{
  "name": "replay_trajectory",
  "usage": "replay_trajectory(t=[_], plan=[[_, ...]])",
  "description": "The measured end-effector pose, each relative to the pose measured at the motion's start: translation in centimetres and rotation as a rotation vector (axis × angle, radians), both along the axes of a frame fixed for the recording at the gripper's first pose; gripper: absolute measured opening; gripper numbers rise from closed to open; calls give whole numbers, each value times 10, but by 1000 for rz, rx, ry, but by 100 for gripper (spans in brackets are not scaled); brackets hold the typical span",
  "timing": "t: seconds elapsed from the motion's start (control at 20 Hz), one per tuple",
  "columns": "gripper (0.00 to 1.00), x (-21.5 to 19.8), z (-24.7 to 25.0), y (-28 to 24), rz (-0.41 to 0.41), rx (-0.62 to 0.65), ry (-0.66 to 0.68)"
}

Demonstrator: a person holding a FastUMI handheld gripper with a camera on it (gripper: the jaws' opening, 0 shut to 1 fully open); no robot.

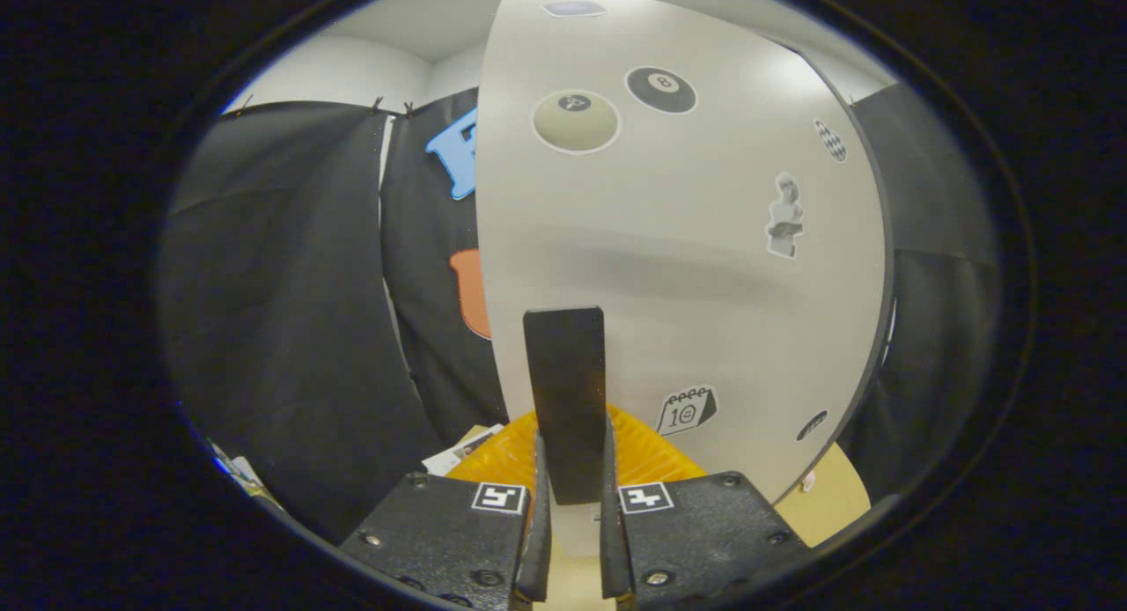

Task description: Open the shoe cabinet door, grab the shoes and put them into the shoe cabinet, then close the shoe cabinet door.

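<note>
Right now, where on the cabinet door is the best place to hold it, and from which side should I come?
Grip the black handle, the flat upright strip standing out from the white cabinet door. Come straight at the door's face, one of the fingers on each side face. The gripper already appears closed on it this way.

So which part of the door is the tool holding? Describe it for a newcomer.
Start at the pale cabinet door dotted with stickers. Near its lower edge, left of the calendar sticker, stands the black handle, clamped in the tool. It alone is a raised dark bar.
</note>
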State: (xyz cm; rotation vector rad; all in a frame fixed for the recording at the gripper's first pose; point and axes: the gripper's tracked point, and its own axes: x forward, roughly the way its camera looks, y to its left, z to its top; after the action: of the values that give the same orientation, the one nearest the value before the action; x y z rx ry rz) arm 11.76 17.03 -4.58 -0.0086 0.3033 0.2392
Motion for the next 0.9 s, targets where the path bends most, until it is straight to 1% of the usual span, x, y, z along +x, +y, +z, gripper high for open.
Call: replay_trajectory(t=[0.3,0.4,0.6,0.9], plan=[[25,-65,8,-42,90,14,-30],[25,-80,11,-52,109,14,-42],[25,-111,18,-88,115,9,-60],[25,-140,25,-131,73,-16,-89]])
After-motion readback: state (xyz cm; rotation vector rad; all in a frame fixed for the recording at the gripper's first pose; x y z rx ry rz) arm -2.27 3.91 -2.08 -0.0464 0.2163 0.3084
